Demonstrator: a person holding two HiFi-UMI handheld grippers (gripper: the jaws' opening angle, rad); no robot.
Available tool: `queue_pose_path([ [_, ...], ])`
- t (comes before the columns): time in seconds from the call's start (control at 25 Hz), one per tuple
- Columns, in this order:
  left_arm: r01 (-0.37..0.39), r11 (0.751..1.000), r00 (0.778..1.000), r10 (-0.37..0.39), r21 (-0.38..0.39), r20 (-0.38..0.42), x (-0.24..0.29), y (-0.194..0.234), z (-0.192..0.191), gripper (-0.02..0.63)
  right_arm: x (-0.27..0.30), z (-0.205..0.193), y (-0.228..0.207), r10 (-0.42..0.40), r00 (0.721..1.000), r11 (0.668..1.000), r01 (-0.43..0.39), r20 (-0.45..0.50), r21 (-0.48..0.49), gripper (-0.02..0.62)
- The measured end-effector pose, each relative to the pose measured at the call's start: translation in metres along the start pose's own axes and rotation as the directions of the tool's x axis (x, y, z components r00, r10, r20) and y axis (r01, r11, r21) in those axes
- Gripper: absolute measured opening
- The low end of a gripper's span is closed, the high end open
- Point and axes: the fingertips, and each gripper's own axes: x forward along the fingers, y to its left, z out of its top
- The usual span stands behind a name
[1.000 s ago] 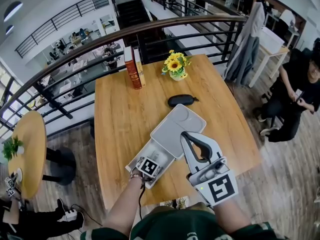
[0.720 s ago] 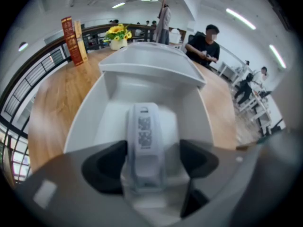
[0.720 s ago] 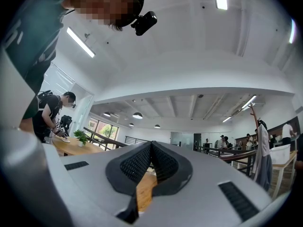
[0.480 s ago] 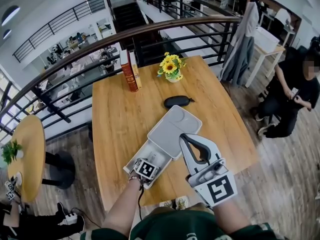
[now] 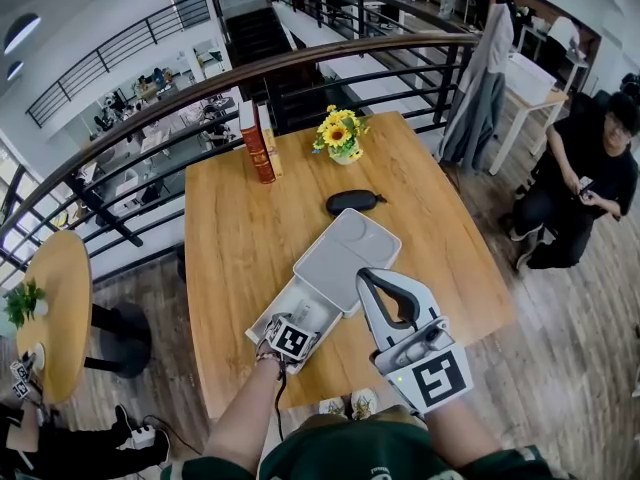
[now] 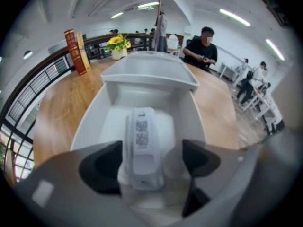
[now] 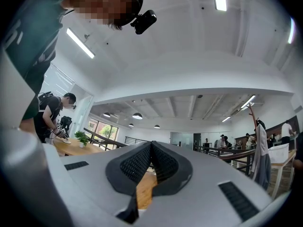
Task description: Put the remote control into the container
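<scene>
Left gripper view shows the left claw [image 6: 149, 161], whose dark jaws have just been opening and now stand wide, pads clear of the smooth white remote control [image 6: 142, 143]. It lies flat, barcode label up, inside the pale grey moulded container [image 6: 90, 122], whose lid [image 6: 147, 70] lies open beyond. Unmoved since a second ago, the right claw [image 7: 151, 144] has its ribbed pads pressed together on nothing, above the grained wooden surface [image 5: 245, 238].

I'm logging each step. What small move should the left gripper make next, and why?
Probably lift the left gripper straight up out of the container: its jaws have just been opening and stand wide around the remote control, which lies on the container's floor.
</scene>
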Motion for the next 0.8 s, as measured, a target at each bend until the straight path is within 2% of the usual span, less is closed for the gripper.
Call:
queue_pose_path([
  [0.24, -0.029, 0.999, 0.998, 0.027, 0.029, 0.063, -0.016, -0.003, 0.013, 0.396, -0.007, 0.003, 0.008, 0.013, 1.0, 1.0, -0.013, 0.007, 0.01, 0.017],
  [0.52, -0.099, 0.994, 0.985, 0.09, 0.056, 0.148, -0.044, -0.002, 0.028, 0.394, -0.014, 0.008, 0.016, 0.033, 0.999, 0.999, -0.033, 0.016, 0.0, 0.017],
  [0.8, -0.159, 0.986, 0.953, 0.142, 0.043, 0.268, -0.086, 0.003, 0.049, 0.394, -0.011, 0.014, 0.027, 0.062, 0.997, 0.998, -0.062, 0.048, 0.0, 0.017],
])
